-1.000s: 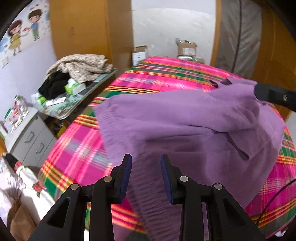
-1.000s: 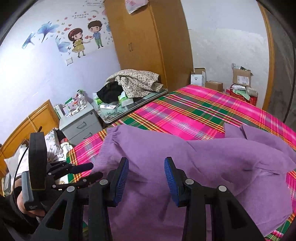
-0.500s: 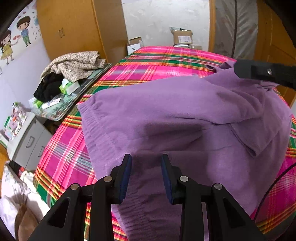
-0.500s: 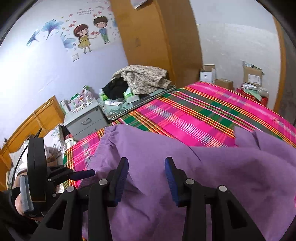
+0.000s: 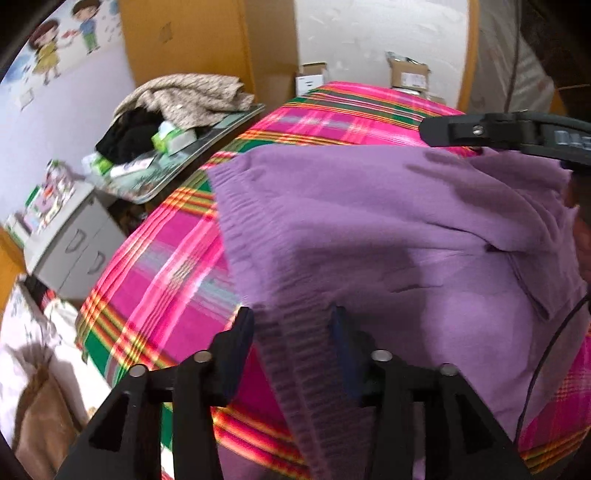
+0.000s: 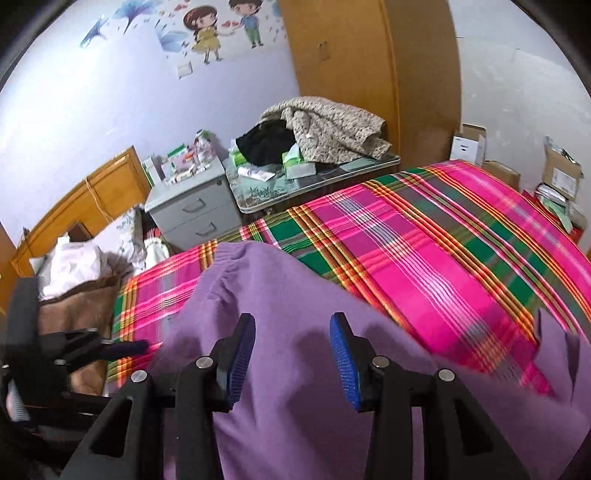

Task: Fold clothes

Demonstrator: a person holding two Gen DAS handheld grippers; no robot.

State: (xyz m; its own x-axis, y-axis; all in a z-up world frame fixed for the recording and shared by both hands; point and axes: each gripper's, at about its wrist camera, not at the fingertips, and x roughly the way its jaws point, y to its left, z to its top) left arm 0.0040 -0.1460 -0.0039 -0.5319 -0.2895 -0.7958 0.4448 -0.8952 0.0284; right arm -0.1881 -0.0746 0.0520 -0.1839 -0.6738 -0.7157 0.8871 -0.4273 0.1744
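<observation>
left wrist view looks down on a bed (image 5: 173, 258) covered with a pink, green and orange plaid sheet; a purple sweater (image 5: 388, 229) is spread across the bed's near and right part, its ribbed hem running along the left side toward the near edge. beyond the bed's far edge stand cardboard boxes (image 5: 408, 74) against a white wall, beside a wooden wardrobe (image 5: 192, 40). off the bed's left edge a desk (image 5: 207, 147) carries a heap of beige and black clothes (image 5: 184, 96) and small packets, with a grey drawer unit (image 5: 74, 251) next to it.

the left tool (image 5: 291, 347) sits at the near edge with its jaws opening; the ribbed hem passes between them, and the pads do not press on it. the picture is blurred there.

right wrist view shows the right tool (image 6: 291, 354) with its blue pads (image 6: 343, 358) well apart, poised over the sweater's purple cloth, holding nothing. the left tool appears at that view's left edge, by the bed's near left corner. cartoon stickers (image 6: 221, 29) decorate the pale wall.
</observation>
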